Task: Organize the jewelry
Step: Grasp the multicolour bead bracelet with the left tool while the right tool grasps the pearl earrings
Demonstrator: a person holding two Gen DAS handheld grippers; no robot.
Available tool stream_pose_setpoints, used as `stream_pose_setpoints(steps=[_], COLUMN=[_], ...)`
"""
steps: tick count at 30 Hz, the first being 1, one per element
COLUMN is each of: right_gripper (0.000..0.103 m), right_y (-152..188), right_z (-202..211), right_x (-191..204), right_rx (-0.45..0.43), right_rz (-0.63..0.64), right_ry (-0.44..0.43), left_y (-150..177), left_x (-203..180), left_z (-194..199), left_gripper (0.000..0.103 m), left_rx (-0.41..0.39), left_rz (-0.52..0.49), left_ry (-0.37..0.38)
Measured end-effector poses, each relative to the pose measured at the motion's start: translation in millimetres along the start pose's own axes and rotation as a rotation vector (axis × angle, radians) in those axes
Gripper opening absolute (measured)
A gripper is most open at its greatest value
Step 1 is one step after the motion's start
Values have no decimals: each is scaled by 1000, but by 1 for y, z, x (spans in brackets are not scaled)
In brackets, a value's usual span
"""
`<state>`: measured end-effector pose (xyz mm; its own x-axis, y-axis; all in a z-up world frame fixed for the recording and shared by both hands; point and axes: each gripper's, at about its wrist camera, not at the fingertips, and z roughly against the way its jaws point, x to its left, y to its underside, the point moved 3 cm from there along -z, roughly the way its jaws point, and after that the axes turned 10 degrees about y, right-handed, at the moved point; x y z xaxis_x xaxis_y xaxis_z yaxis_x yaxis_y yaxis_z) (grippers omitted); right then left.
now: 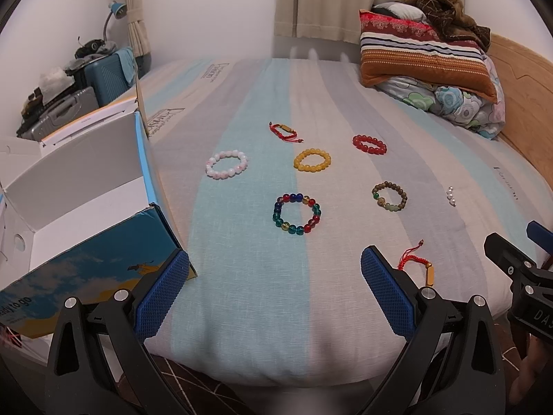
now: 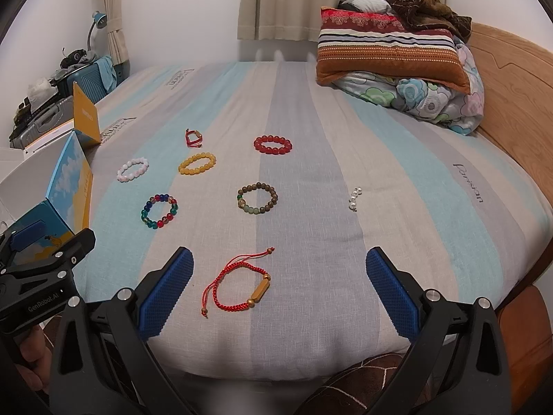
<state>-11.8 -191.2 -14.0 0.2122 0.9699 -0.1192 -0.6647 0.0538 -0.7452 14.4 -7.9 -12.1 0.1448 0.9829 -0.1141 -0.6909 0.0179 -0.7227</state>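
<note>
1. Your left claw (image 1: 273, 283) is spread wide and holds nothing; it hovers over the near edge of the bed (image 1: 249, 328).
2. The open cardboard box (image 1: 86, 207) sits at the bed's left edge, its near corner just beside your left claw's left finger.
3. Ahead of your left claw lies the multicolour glass bead bracelet (image 1: 297, 213), well apart from the fingertips.
4. Farther back, left to right: the pink-white bead bracelet (image 1: 226, 164), a red cord bracelet with gold tube (image 1: 284, 131), the yellow bead bracelet (image 1: 312, 160) and the red bead bracelet (image 1: 369, 144).
5. The brown wooden bead bracelet (image 2: 257, 198) lies mid-bed, ahead of the gap of your right claw (image 2: 280, 287).
6. Your right claw is also wide apart and empty; a second red cord bracelet (image 2: 238, 285) with a gold tube lies flat on the sheet between its two fingers, touching neither, nearer the left one.
7. The small cluster of white pearls (image 2: 355, 198) rests to the right, ahead of your right claw's right finger and well apart from it.
8. A striped pillow (image 2: 387, 52) sits on a floral quilt (image 2: 414, 93) at the far right corner.
</note>
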Motion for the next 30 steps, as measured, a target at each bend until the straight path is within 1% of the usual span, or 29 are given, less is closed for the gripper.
stream_pose_setpoints(steps=[4, 8, 11, 14, 18, 24, 25, 28, 30], right_gripper=[96, 96, 96, 96, 96, 95, 92, 86, 82], right_y=[-1, -3, -11, -22, -39, -55, -56, -57, -55], right_z=[0, -7, -23, -43, -83, -149, -160, -194, -214], right_x=[0, -3, -14, -25, -40, -53, -54, -55, -55], right_rx=[1, 14, 35, 47, 84, 151, 166, 225, 256], right_rz=[2, 6, -10, -9, -3, 6, 7, 2, 6], right_ry=[-2, 4, 19, 44, 68, 81, 79, 67, 59], left_y=[0, -7, -15, -25, -34, -32, -32, -31, -30], left_x=[0, -1, -2, -4, -5, 3, 6, 11, 13], left_z=[-1, -11, -24, -47, -86, -142, -152, -172, -182], left_gripper=[97, 97, 97, 97, 97, 97, 97, 90, 88], left_rx=[2, 17, 25, 44, 79, 152, 165, 191, 203], left_rz=[4, 5, -5, -17, -25, -15, -9, 8, 9], left_ry=[3, 17, 24, 34, 44, 41, 43, 54, 51])
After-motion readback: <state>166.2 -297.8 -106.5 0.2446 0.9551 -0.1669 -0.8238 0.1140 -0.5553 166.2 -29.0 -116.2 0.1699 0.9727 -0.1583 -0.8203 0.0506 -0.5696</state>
